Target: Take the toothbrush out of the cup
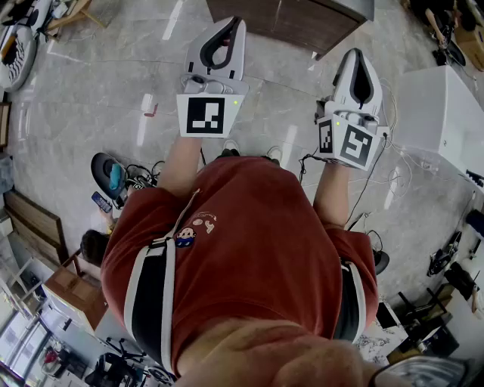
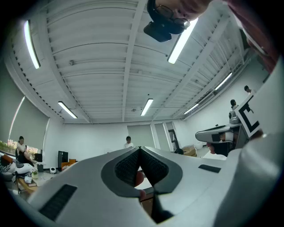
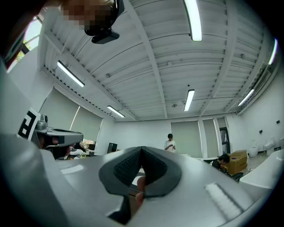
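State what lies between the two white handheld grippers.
Only glossy grey stone floor separates the left gripper from the right gripper; the head view shows it.

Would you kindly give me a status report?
Left gripper shut, empty. Right gripper shut, empty. Toothbrush and cup not in view.

Floor (image 1: 91, 98): shiny grey stone under you.
Your shirt (image 1: 257, 242): red, with a small cartoon patch.
White box (image 1: 439, 113): on your right.
Ceiling lights (image 2: 147, 107): long, lit.
Person (image 3: 169, 142): stands by the far wall.
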Demonstrator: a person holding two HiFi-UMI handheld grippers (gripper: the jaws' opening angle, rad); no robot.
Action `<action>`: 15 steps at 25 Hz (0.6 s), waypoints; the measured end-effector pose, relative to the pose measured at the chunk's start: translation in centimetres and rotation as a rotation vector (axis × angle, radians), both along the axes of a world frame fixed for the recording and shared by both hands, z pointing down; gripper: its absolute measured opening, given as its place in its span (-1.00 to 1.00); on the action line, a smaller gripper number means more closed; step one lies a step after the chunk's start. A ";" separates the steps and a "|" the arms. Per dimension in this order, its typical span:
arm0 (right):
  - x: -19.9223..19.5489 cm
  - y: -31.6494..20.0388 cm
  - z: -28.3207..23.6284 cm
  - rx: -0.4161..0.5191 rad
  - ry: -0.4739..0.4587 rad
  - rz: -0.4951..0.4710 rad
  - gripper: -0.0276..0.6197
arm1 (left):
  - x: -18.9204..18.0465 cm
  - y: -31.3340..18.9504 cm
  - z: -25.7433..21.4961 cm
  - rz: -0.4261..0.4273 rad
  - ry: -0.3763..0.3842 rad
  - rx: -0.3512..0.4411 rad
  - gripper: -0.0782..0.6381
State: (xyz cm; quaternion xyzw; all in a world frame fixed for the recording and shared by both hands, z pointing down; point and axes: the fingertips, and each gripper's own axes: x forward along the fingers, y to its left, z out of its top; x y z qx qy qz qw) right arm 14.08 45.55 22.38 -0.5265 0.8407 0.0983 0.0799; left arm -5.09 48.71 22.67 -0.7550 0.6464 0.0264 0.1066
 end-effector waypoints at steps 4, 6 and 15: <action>-1.3 0.5 0.3 0.001 -0.009 0.004 -0.89 | -1.0 0.5 0.1 0.012 -0.006 0.011 -0.76; -2.3 0.9 0.6 -0.011 -0.021 0.019 -0.89 | -2.1 0.9 0.4 0.014 0.005 -0.002 -0.76; -6.1 0.8 2.4 -0.063 -0.012 0.031 -0.89 | -6.3 1.1 2.5 0.026 0.036 -0.052 -0.76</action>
